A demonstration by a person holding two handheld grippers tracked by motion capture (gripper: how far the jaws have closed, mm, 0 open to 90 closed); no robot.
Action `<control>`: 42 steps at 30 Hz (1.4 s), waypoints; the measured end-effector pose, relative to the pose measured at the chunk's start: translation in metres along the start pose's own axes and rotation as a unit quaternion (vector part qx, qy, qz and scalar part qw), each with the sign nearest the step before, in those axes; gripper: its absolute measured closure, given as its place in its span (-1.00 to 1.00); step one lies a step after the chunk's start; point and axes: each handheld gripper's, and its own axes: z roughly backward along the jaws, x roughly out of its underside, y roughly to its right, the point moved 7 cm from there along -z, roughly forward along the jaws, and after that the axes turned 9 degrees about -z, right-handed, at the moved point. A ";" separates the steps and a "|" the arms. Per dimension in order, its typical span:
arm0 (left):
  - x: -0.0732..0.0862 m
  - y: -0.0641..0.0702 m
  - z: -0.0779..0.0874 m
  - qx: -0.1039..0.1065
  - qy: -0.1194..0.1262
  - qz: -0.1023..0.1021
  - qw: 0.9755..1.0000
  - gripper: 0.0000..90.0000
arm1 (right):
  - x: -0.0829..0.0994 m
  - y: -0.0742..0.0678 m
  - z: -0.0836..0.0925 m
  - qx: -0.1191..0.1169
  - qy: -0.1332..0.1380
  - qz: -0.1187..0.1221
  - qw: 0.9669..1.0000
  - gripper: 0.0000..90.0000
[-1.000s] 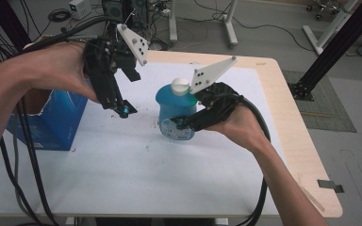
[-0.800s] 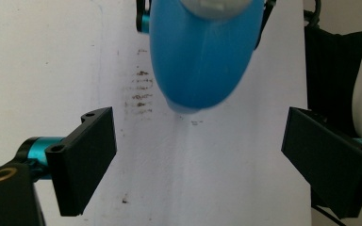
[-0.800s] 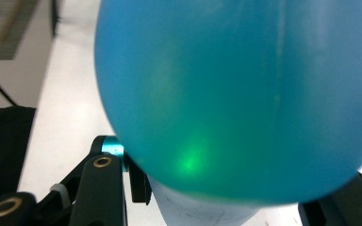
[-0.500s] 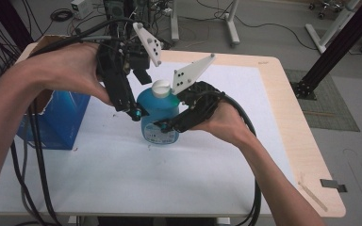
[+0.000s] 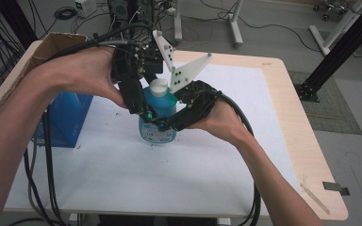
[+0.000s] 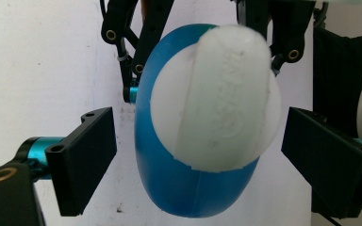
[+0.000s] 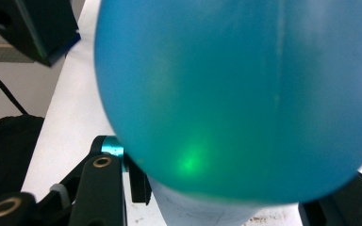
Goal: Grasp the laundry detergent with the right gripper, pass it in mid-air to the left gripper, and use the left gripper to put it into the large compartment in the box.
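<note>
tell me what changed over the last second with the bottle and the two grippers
The right gripper, shut on the blue bottle, slid it left across the table toward the left gripper. That one, jaws open, now straddles the white cap from above without touching it. The blue box stayed put, and the grip on the bottle did not change.
</note>
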 end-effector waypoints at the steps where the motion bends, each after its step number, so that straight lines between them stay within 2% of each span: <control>1: 0.000 0.000 -0.001 0.000 -0.002 0.002 1.000 -0.76 | 0.000 0.000 0.000 -0.001 0.000 -0.003 1.000 0.04; 10: -0.001 -0.002 -0.005 -0.008 -0.007 -0.004 1.000 -0.71 | 0.001 0.002 0.000 0.004 0.002 -0.007 1.000 0.04; 14: -0.002 -0.002 -0.006 -0.007 -0.001 0.005 1.000 -0.68 | 0.001 0.002 -0.001 0.003 0.002 -0.009 1.000 0.04; 23: -0.002 -0.004 -0.007 -0.008 0.002 0.011 1.000 -0.59 | 0.001 0.003 -0.001 0.008 0.002 -0.009 1.000 0.04; 42: -0.002 -0.003 -0.007 -0.007 -0.002 0.010 1.000 -0.43 | 0.003 0.003 -0.003 0.009 0.001 -0.008 1.000 0.04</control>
